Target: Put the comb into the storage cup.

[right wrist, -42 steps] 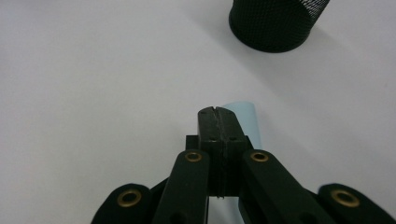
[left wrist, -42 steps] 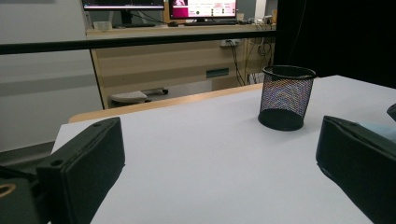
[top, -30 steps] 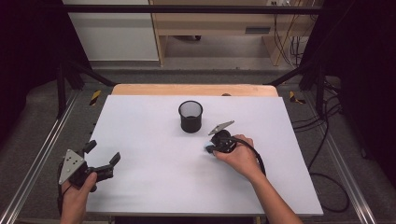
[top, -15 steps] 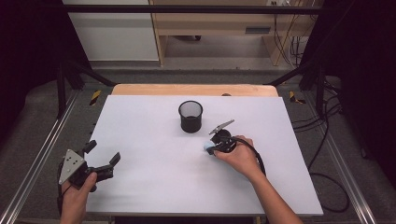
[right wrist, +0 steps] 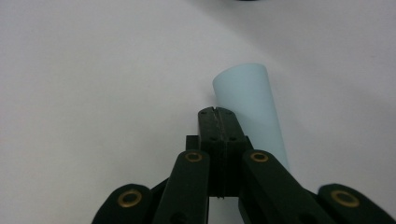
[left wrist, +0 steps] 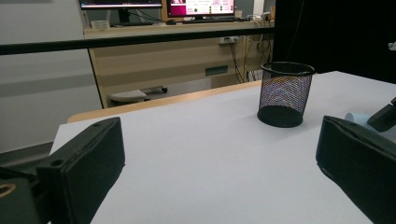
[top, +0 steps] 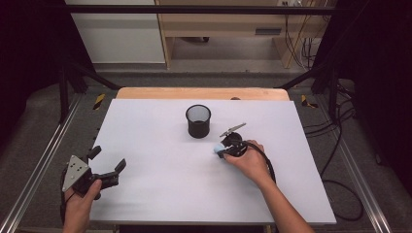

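A: Item one, the pale blue cylinder (right wrist: 250,109)?
B: Lying on its side on the white bench (top: 160,194), a little in front of the black mesh cup (top: 198,121) and to its right in the high view.

A: Right hand-held gripper (top: 224,151)?
B: Jaws pressed flat together, nothing between them. In the right gripper view the closed tips sit low over the bench, with the cylinder just beside them and partly behind.

A: Left hand-held gripper (top: 107,164)?
B: At the bench's near left corner, held in the person's hand, jaws spread wide and empty. It is well apart from the cylinder.

A: The mesh cup?
B: Upright near the middle of the bench, towards the far edge.
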The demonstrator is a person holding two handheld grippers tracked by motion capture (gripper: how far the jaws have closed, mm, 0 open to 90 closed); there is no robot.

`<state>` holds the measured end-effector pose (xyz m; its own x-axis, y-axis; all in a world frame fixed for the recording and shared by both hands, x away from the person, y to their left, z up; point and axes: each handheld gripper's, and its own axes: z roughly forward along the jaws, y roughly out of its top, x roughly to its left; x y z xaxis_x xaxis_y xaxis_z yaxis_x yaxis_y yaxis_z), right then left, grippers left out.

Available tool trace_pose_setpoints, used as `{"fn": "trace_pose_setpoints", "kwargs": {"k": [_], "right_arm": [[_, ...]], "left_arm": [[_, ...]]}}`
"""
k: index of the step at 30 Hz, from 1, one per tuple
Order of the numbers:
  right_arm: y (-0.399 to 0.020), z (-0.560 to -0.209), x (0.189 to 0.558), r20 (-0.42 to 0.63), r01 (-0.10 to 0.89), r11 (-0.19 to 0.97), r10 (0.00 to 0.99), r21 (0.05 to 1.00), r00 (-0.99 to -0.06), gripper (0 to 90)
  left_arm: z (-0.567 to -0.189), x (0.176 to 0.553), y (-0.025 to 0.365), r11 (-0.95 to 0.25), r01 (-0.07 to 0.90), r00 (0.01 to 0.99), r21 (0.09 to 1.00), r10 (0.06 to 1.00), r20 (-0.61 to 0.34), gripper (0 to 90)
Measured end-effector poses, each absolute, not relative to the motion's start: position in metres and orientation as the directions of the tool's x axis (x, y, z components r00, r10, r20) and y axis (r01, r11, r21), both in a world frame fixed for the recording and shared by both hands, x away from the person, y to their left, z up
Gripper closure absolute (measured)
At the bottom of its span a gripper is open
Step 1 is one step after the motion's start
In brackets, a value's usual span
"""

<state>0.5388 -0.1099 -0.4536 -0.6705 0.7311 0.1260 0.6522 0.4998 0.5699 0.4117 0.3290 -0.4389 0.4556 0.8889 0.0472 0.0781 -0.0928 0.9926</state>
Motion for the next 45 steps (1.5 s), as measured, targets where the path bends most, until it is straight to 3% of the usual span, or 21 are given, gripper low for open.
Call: {"fn": "trace_pose_setpoints", "kwargs": {"k": [28,37,45], "right_arm": [[-0.162,-0.436,0.576,0.08,0.727,0.407,0.843,0.552,-0.532,90.0],[-0.162,-0.437,0.578,0.112,0.73,0.418,0.824,0.541,-0.555,90.0],[-0.143,-0.446,0.583,0.069,0.712,0.48,0.803,0.513,-0.592,90.0]], "left_arm": [[-0.441,0.412,0.325,-0.125,0.093,0.466,0.988,0.882,0.068,1.6],[-0.441,0.413,0.324,-0.132,0.093,0.47,0.987,0.879,0.074,1.6],[-0.441,0.412,0.325,-0.137,0.091,0.469,0.986,0.88,0.079,1.7]]}}
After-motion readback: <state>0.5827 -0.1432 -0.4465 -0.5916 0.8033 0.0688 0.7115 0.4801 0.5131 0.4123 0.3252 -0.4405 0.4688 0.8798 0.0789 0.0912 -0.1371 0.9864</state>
